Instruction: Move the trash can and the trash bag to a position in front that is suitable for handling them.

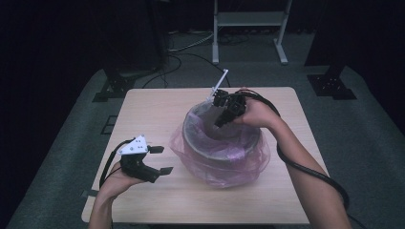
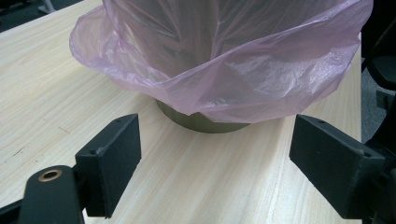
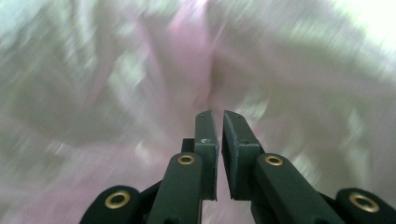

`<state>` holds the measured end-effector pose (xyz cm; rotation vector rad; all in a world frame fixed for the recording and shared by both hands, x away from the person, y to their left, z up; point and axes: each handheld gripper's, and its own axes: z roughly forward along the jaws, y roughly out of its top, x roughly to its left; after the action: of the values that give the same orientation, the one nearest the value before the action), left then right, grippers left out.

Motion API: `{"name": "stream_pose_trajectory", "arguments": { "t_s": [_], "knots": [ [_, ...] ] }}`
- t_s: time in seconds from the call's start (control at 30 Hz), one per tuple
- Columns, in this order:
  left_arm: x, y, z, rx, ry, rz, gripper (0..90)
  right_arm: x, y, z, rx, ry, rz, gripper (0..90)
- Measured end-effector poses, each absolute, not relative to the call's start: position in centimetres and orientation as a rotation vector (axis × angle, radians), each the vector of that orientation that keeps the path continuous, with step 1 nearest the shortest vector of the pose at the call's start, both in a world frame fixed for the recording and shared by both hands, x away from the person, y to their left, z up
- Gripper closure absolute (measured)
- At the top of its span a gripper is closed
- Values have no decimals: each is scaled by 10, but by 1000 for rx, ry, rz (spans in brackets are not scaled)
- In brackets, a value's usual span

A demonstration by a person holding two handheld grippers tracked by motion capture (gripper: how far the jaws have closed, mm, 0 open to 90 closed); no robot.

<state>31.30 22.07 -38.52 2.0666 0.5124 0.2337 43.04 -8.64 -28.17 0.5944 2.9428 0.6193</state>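
Observation:
A round grey bin (image 1: 224, 149) lined with a thin pink plastic bag (image 1: 229, 169) stands in the middle of the wooden table (image 1: 153, 114). My right gripper (image 1: 220, 122) dips into the bin's mouth from the far right rim. In the right gripper view its jaws (image 3: 219, 115) stand almost together with nothing seen between them, and the blurred pink bag (image 3: 196, 65) lies just beyond. My left gripper (image 1: 164, 160) hovers open at the table's front left, aimed at the bin. In the left gripper view its jaws (image 2: 215, 149) are wide apart, facing the bin's base (image 2: 201, 122) under the draped bag (image 2: 243, 70).
A white metal stand (image 1: 248, 19) is on the floor behind the table. Black stand feet (image 1: 112, 86) sit at the far left and far right (image 1: 332, 81). A black cable (image 1: 305, 167) trails along the right forearm. Bare tabletop lies left of the bin.

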Motion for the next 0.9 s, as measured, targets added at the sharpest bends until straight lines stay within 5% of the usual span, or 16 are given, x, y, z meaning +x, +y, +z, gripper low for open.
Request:
{"name": "stream_pose_trajectory", "arguments": {
  "t_s": [0.47,0.9],
  "knots": [
    [313,218,-387,2074,512,226,154,439,-124,-302,727,2905,552,877],
    [313,216,-389,2071,509,216,154,438,-106,-295,669,2908,601,849]
  ]
}}
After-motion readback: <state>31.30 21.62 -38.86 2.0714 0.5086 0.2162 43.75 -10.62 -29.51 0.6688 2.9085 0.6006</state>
